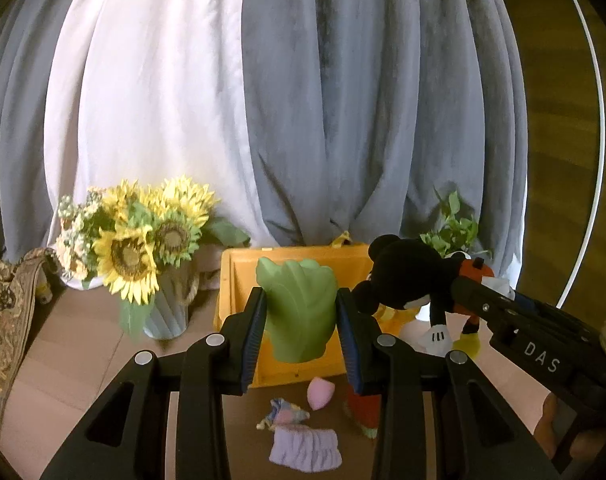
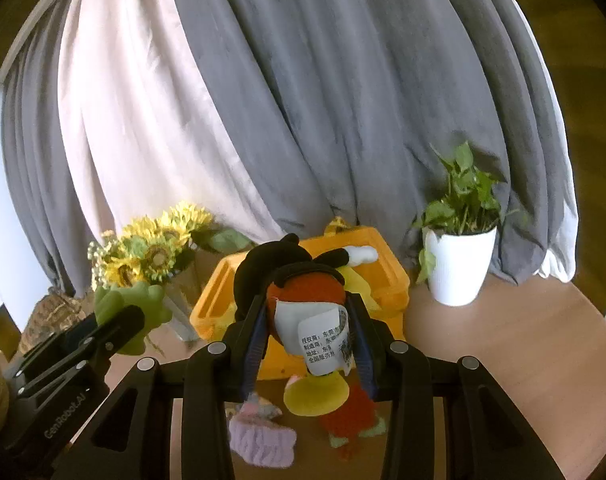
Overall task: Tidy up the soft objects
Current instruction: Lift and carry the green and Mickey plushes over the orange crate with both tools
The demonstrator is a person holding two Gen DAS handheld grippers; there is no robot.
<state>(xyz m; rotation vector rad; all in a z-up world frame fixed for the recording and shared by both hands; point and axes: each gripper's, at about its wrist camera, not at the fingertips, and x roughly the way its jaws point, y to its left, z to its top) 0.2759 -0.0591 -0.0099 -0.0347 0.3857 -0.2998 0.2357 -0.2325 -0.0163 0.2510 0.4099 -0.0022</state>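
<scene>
Left claw (image 1: 301, 312) grips a green toy (image 1: 299, 308); right claw (image 2: 309, 336) clamps a mouse plush (image 2: 303, 292), its face hidden; bin (image 2: 387, 280) behind both.

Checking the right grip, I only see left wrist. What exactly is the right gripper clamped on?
Observer: The right gripper is shut on the plush at its red shorts.
Operator: Anything loose in the fingers?
Observer: A white label with print on it curls between them.
Operator: What's behind the plush, right of the bin?
Observer: A white pot with a green plant stands on the table, right of the bin.
</scene>
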